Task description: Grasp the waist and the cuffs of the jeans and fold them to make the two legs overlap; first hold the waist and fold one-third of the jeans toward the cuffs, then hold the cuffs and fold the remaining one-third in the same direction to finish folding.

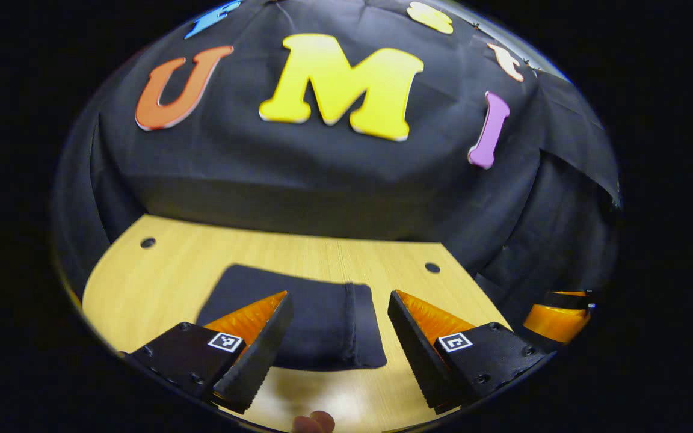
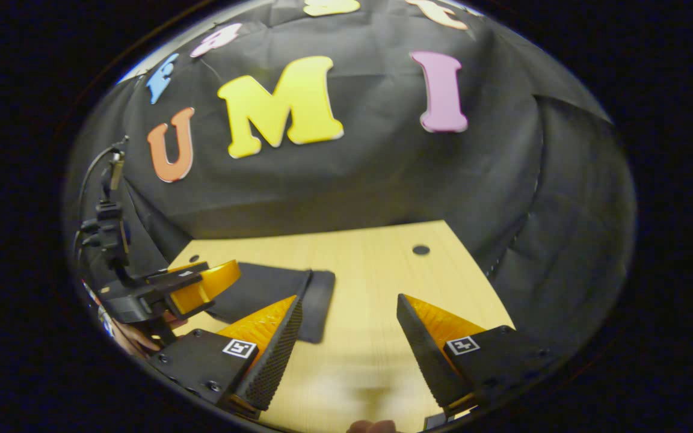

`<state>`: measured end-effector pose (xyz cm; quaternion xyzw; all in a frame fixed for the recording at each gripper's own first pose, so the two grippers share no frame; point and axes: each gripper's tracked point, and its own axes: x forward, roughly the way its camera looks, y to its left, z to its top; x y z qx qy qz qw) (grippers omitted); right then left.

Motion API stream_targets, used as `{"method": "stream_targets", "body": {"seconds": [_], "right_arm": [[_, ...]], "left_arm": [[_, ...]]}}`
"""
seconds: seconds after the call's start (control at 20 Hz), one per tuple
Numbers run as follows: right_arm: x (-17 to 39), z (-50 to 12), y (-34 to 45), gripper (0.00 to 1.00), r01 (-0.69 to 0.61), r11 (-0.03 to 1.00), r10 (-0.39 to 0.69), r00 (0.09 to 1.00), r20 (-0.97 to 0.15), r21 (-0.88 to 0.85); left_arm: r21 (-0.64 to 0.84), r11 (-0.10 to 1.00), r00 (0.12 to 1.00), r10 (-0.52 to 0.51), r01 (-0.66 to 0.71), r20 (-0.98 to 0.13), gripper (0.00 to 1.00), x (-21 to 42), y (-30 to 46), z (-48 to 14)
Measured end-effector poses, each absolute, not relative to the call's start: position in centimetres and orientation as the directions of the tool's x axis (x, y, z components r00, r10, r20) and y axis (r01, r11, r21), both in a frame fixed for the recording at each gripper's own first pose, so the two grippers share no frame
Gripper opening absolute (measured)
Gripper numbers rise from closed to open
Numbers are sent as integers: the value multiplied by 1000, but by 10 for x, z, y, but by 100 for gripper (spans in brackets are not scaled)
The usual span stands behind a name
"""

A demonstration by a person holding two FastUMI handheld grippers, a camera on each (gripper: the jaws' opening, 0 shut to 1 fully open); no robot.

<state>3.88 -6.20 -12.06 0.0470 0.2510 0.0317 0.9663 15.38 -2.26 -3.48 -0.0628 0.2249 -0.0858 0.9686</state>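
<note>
The dark jeans (image 1: 316,322) lie folded into a compact rectangle on the wooden table (image 1: 160,276), a seamed band along their right edge. My left gripper (image 1: 340,349) hovers open just above them, with nothing between its fingers. In the right gripper view the jeans (image 2: 280,288) lie to the left, partly behind my right gripper's left finger (image 2: 271,349). My right gripper (image 2: 349,352) is open over bare wood, beside the jeans. The left gripper (image 2: 199,287) shows there at the left, over the jeans, held by a hand (image 2: 133,337).
Two round holes (image 1: 148,243) (image 1: 432,267) mark the table's far corners. Black cloth walls close the booth behind and at the sides. The right gripper's edge (image 1: 557,316) shows at the far right of the left gripper view. A cable and mount (image 2: 109,222) stand at the left.
</note>
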Motion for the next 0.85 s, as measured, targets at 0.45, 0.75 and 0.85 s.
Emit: {"method": "stream_targets", "body": {"seconds": [0.45,0.75,0.85], "right_arm": [[8,-8,34,98,-87,996,92,981,-170,36],[-40,24,63,93,-44,999,44,998,-48,1],[-50,27,73,93,-51,999,51,998,-44,3]], "left_arm": [[-44,996,991,-87,83,-98,100,76,66,144],[-50,996,996,-80,78,-38,98,21,97,161],[-59,995,996,-79,77,-40,88,6,104,159]]}}
